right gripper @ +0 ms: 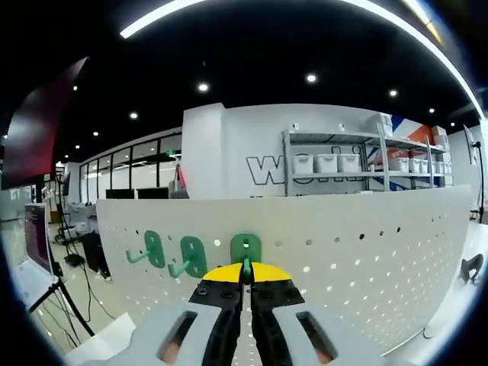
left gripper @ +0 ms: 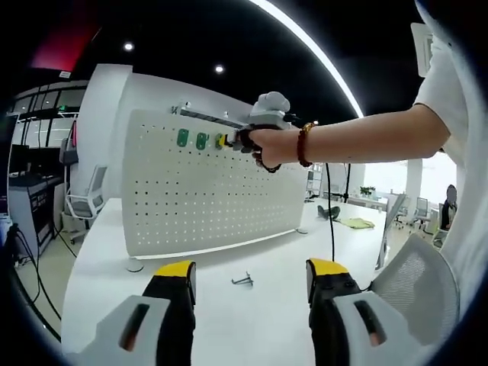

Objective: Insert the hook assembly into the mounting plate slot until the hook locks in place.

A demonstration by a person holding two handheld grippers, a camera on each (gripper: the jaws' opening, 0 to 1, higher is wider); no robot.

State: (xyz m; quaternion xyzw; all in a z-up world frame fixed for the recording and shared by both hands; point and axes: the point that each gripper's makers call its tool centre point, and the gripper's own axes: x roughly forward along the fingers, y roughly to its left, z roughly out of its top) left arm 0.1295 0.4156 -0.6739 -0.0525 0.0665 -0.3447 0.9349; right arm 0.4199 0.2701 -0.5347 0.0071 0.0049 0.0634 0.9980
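The right gripper [right gripper: 245,278] has its yellow-tipped jaws pressed together on the stem of a green hook [right gripper: 245,252], whose oval base plate sits flat against the white pegboard [right gripper: 366,236] near the board's top edge. Two more green hooks [right gripper: 174,255] already hang on the pegboard just beside it, further along the same row. In the left gripper view, a person's hand [left gripper: 263,145] with a beaded bracelet holds that right gripper up at the same spot on the pegboard. The left gripper [left gripper: 252,274] hovers low in front of the pegboard with its jaws wide apart and nothing between them. A small metal hook [left gripper: 242,280] lies loose on the white table [left gripper: 99,259], near the foot of the pegboard.
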